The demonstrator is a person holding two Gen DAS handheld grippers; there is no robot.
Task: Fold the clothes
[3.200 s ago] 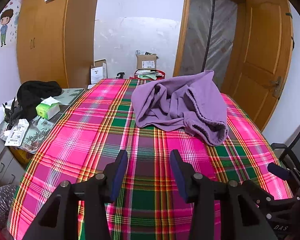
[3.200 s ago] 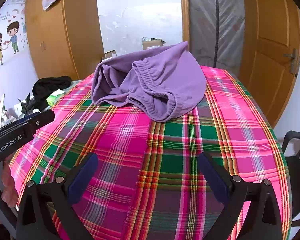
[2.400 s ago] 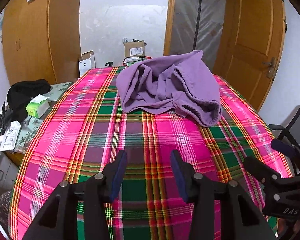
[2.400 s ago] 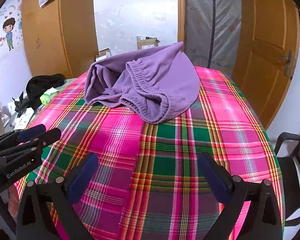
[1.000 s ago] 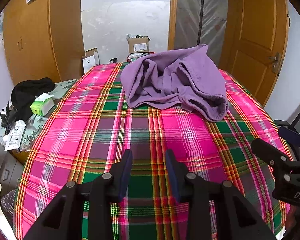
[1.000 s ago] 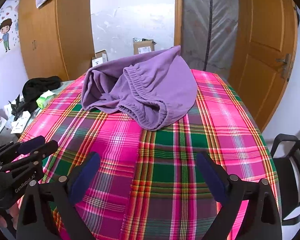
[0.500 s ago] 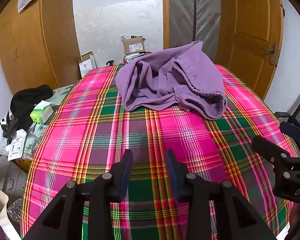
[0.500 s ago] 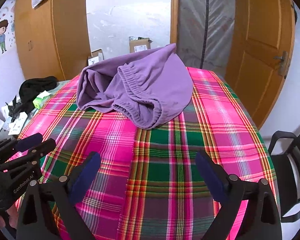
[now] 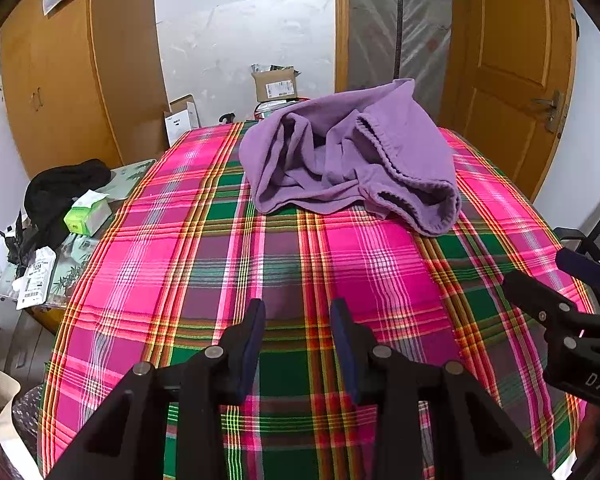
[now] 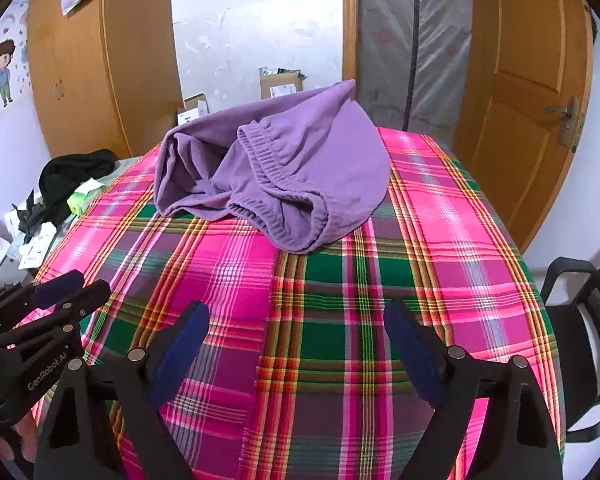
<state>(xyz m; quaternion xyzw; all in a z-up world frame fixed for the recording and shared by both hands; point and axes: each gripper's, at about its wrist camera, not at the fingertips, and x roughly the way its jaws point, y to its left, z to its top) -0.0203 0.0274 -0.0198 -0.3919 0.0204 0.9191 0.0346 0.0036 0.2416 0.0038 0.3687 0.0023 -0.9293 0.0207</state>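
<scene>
A crumpled purple garment [image 9: 348, 164] with an elastic waistband lies in a heap at the far middle of the plaid-covered table [image 9: 204, 264]; in the right wrist view the same garment [image 10: 300, 172] shows its waistband opening toward me. My left gripper [image 9: 298, 312] hovers over the near part of the table, open with a narrow gap and nothing between its fingers. My right gripper [image 10: 296, 320] is wide open and empty, also well short of the garment. Each gripper shows at the edge of the other's view.
A side surface left of the table holds a black cloth [image 9: 60, 188], a green tissue pack [image 9: 87, 214] and papers. Cardboard boxes [image 9: 275, 84] stand behind the table. A wooden door [image 9: 512, 72] is at the right, a black chair [image 10: 580, 320] beside the table's right edge.
Both grippers have drawn back and risen slightly, so the garment sits a little farther off. The left gripper's gap narrowed about a second ago and stays so. The garment has not moved.
</scene>
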